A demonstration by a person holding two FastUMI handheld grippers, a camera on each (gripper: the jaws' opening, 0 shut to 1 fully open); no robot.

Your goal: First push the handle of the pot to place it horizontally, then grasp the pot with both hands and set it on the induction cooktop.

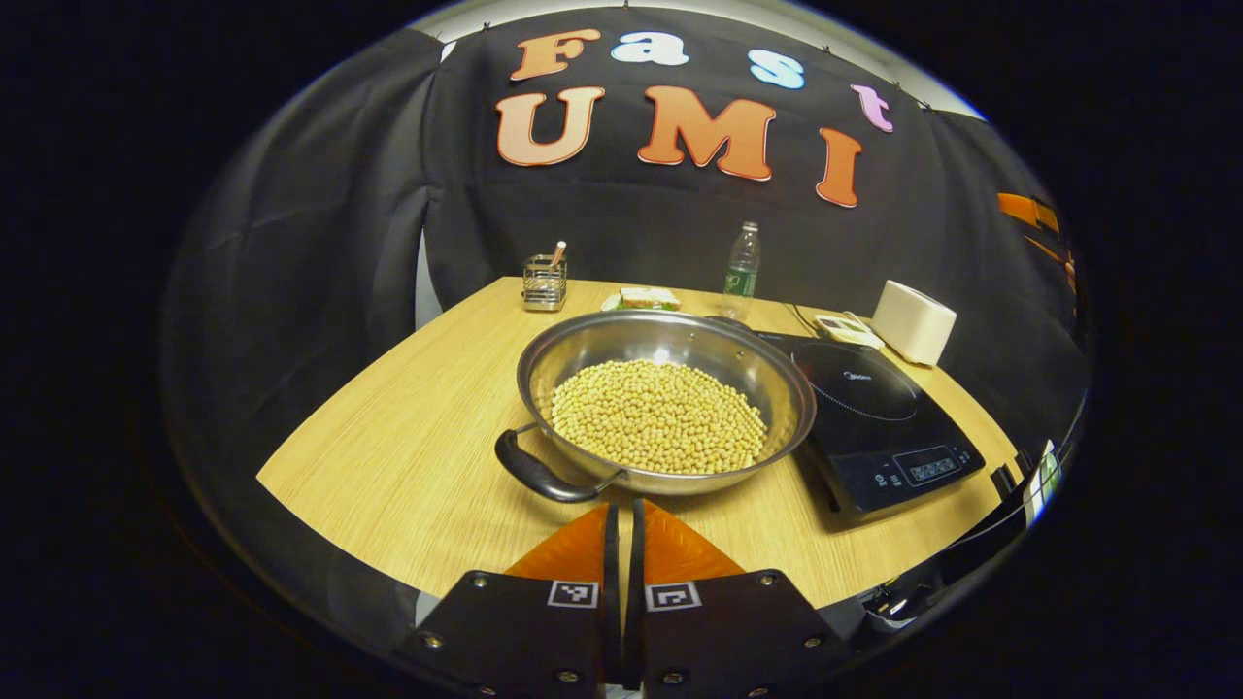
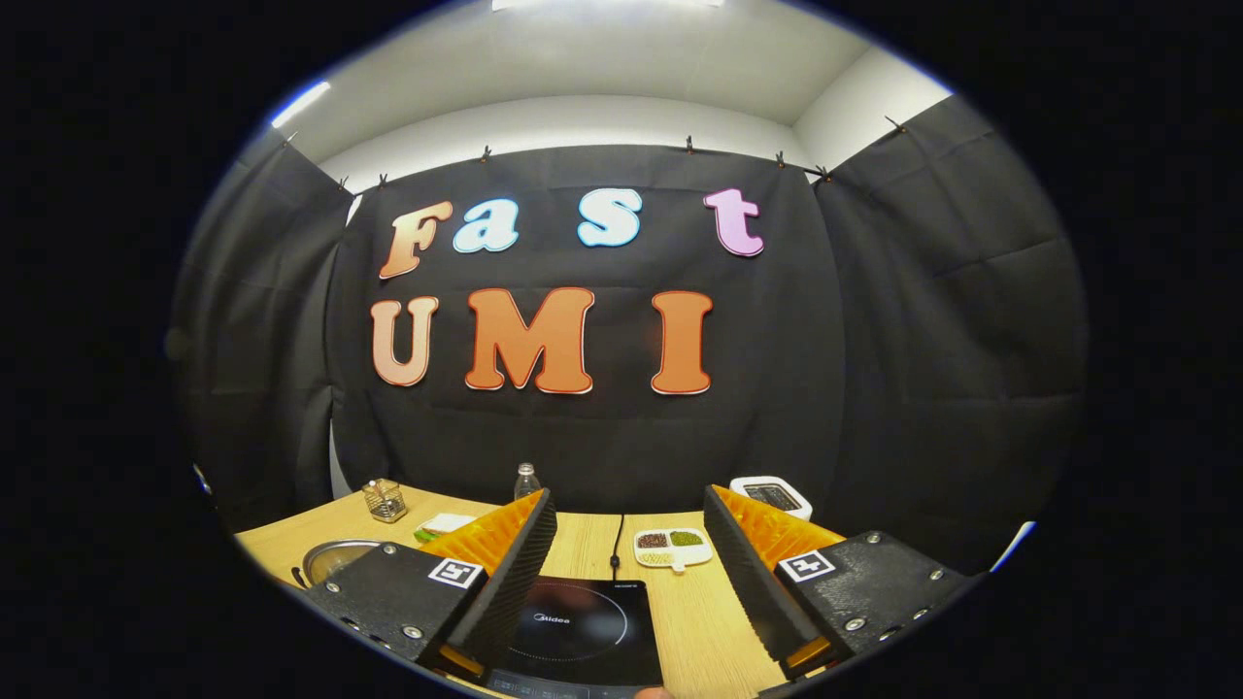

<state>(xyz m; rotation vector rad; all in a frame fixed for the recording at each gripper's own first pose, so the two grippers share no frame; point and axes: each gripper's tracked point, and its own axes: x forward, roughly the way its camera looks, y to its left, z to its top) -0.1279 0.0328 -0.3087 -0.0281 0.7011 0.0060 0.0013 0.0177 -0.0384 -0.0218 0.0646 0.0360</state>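
A wide steel pot [image 1: 666,400] full of yellow beans rests on the wooden table [image 1: 408,456]. Its black handle [image 1: 537,475] points to the near left. The black induction cooktop [image 1: 879,425] lies just to its right, touching or nearly touching the rim. My left gripper [image 1: 621,519] is shut with nothing in it, its tips just short of the pot's near rim, right of the handle. In the right gripper view, my right gripper [image 2: 629,553] stands open above the cooktop [image 2: 581,631], and the pot's rim [image 2: 330,558] peeks in at the far left.
At the table's back stand a wire holder [image 1: 545,281], a sponge [image 1: 649,298], a plastic bottle [image 1: 742,264], a small white dish [image 1: 847,330] and a white box [image 1: 913,321]. A divided dish of grains [image 2: 672,547] lies behind the cooktop. The table's near edge is close to my left gripper.
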